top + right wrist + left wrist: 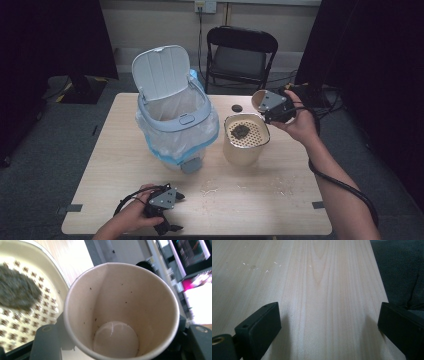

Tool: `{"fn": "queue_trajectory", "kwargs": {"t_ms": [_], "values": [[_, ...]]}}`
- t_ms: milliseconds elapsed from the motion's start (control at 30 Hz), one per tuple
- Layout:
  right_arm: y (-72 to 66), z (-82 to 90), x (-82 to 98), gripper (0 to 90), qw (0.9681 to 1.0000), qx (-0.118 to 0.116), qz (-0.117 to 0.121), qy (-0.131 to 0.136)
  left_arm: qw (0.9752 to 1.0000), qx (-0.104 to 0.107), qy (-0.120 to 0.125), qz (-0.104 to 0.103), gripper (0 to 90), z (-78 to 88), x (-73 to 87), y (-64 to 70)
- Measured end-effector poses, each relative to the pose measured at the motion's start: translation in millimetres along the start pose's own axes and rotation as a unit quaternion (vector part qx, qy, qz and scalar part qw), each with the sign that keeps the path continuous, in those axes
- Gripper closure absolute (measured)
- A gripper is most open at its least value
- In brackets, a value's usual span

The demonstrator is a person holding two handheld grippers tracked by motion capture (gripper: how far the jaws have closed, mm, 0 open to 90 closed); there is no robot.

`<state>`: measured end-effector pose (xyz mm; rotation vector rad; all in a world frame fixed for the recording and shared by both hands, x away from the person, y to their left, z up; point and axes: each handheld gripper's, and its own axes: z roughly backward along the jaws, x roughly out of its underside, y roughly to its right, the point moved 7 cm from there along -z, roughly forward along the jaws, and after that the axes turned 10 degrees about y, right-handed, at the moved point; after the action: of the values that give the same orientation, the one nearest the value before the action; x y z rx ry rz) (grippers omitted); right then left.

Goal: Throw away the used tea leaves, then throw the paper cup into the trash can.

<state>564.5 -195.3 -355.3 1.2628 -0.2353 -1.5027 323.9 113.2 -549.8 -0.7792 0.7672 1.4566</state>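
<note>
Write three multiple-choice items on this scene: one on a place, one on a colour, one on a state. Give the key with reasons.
1. Where does the dark clump lie?
A. in the bin
B. on the perforated strainer
C. on the chair

2. What colour is the bin lid?
A. red
B. black
C. pale blue-white

3. How is the paper cup in the right gripper?
A. emptied of liquid
B. brimful
C. lidded

Key: B, the clump sits on the strainer holes; C, the raised lid is pale; A, the bare cup bottom shows, with only specks.
</note>
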Motion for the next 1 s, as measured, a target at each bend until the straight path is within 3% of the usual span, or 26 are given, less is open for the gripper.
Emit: {"fn": "queue_trajectory", "kwargs": {"t_ms": [133,267,400,667,767,867,1000], "values": [[1.4,0.0,7.3,30.4,0.9975,-0.006,-0.070,0.000,1.0000,0.001,-0.001,0.001,4.0,-0.1,0.0,0.1],[4.6,1.9,9.4,30.4,0.9900,-0.008,-0.140,0.015,1.0000,0.004,-0.002,-0.001,3.6,0.1,0.0,0.2],[9.2,3.6,12.2,30.4,0.9836,-0.003,-0.180,0.013,1.0000,0.004,-0.006,-0.002,3.5,0.5,0.3,0.1],[9.2,6.7,13.5,30.3,0.9745,-0.017,-0.223,0.017,1.0000,0.004,-0.006,-0.002,3.5,0.4,0.3,0.1],[9.0,7.8,13.9,30.3,0.9730,-0.017,-0.230,0.017,1.0000,0.004,-0.006,-0.002,3.5,0.4,0.3,0.1],[8.2,8.3,12.5,30.3,0.9685,-0.021,-0.247,0.023,1.0000,0.002,-0.005,-0.002,3.4,0.4,0.2,0.1],[6.4,8.7,7.3,30.2,0.9670,-0.030,-0.252,0.024,1.0000,0.001,-0.006,-0.002,2.5,-0.2,0.2,0.6]]}}
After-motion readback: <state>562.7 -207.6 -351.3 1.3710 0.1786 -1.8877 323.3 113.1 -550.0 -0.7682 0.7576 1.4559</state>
